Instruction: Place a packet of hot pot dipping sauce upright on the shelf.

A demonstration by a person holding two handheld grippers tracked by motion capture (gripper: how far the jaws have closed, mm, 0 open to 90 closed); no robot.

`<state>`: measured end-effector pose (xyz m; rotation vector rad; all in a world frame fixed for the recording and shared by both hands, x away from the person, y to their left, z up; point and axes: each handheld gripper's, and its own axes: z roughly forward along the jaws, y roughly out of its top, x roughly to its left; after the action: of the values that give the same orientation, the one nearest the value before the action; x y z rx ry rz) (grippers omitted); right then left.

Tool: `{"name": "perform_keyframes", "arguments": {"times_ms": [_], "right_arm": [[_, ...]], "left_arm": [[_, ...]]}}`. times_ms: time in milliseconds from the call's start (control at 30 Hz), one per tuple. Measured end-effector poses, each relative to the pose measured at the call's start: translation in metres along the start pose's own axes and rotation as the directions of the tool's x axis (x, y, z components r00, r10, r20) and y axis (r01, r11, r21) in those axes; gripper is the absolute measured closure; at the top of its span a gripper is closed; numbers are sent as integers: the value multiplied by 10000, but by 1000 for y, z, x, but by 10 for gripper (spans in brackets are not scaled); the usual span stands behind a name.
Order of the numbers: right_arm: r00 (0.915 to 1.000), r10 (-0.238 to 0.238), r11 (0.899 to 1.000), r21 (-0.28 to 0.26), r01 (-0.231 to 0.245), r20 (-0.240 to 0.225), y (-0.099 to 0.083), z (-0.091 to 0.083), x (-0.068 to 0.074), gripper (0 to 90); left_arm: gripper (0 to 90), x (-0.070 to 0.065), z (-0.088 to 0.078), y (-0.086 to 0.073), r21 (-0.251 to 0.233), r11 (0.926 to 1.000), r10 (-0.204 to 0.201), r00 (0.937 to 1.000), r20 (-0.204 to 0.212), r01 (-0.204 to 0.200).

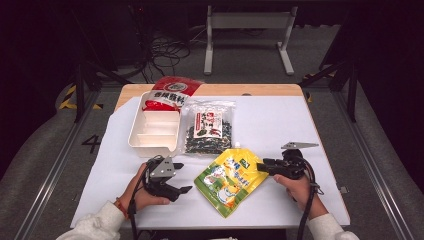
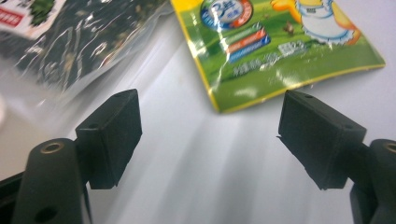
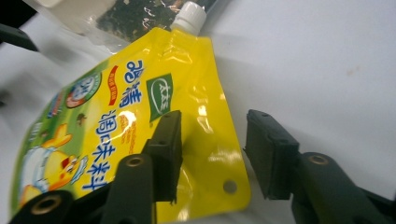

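Yellow spouted pouch [image 1: 230, 181]: lies flat on the white surface [image 1: 280, 120] between both hands, just in front of the clear packet of dark dried food [image 1: 208, 127] and the white divided tray [image 1: 152, 131]. Right claw [image 3: 212, 151]: released, jaws straddling the pouch's corner edge, seemingly lined up for a pinch. Left claw [image 2: 210, 140]: released and empty, hovering beside the pouch's bottom edge.

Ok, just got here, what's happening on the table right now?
A person works two grippers around a yellow pouch lying flat on the table. The right gripper straddles the pouch's corner edge, fingers apart and not pressing. The left gripper hovers open near the pouch's bottom edge, nothing between its fingers. A white tray, a red bag and a dark bag sit farther back.
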<state>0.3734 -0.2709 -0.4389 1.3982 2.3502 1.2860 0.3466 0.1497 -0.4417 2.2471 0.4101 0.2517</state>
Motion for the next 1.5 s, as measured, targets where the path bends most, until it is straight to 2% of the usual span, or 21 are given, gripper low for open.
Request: {"name": "perform_keyframes", "arguments": {"times_ms": [67,167,233,333,467,500,567,600,633,700,767,800,900,1000,1033,1067,1100,1200,1300,1367,1500], "right_arm": [[9962,-597,9982,-12,599,638,9,2,6,508],[9909,-895,9941,-515,950,1007,25,3,13,526],[9908,-1125,9906,-695,1178,757,38,10,18,542],[9886,-1307,9899,-461,1343,749,49,30,24,548],[9811,-1681,9857,90,1680,955,61,57,28,497],[9730,-1974,9802,108,1975,1193,64,60,31,504],[9621,-2357,9704,-212,2408,1372,71,63,38,543],[9621,-2357,9704,-212,2408,1372,71,63,38,543],[9585,-2638,9637,-117,2666,1079,79,71,47,672],[9507,-2844,9587,428,2813,1234,79,78,50,751],[9530,-2768,9587,1031,2651,1236,76,86,48,808],[9490,-2769,9574,1278,2590,1507,75,88,47,832],[9549,-2454,9631,1545,2205,1669,72,88,37,834],[9550,-2371,9635,1686,2078,1780,72,88,31,827],[9579,-2210,9643,1881,1865,1833,72,90,25,796],[9657,-1894,9732,1646,1606,1777,73,90,19,736],[9657,-1894,9732,1646,1606,1777,73,90,19,736],[9806,-1215,9902,867,1090,1541,80,92,17,603],[9873,-821,9962,385,776,1357,87,98,16,517],[9931,-344,9993,178,326,1119,91,103,13,447],[9975,96,9993,342,-120,700,95,118,9,336]], "left_arm": [[221,0,-8,-7,-89,9999,-103,9998,-142,102],[252,1,-18,-16,-219,9994,-272,9993,-266,267],[261,2,-20,-19,-306,9985,-457,9987,-232,450],[261,4,-20,-21,-302,9981,-536,9983,-212,529],[260,2,-19,-22,-256,9989,-399,9990,-195,394],[259,2,-19,-22,-266,9989,-381,9991,-173,376],[260,2,-19,-22,-329,9986,-419,9990,-146,414],[261,2,-19,-22,-329,9986,-419,9990,-146,414],[263,3,-19,-21,-365,9985,-417,9990,-129,412],[266,1,-20,-21,-389,9985,-377,9993,-71,374],[266,2,-20,-21,-350,9988,-356,9993,-69,353],[265,2,-20,-21,-365,9986,-388,9992,-92,384],[264,3,-21,-21,-465,9980,-442,9990,-25,440],[265,3,-21,-21,-460,9980,-428,9991,-10,427],[264,3,-20,-21,-468,9980,-424,9991,-9,423],[263,3,-20,-20,-460,9981,-409,9992,-13,408],[263,3,-20,-20,-462,9981,-406,9992,-17,405],[260,4,-20,-20,-506,9977,-454,9990,-25,452],[258,4,-20,-20,-494,9981,-374,9993,-93,369],[255,4,-21,-20,-514,9980,-377,9992,-114,371],[252,5,-22,-21,-506,9980,-372,9993,-77,368]]}}
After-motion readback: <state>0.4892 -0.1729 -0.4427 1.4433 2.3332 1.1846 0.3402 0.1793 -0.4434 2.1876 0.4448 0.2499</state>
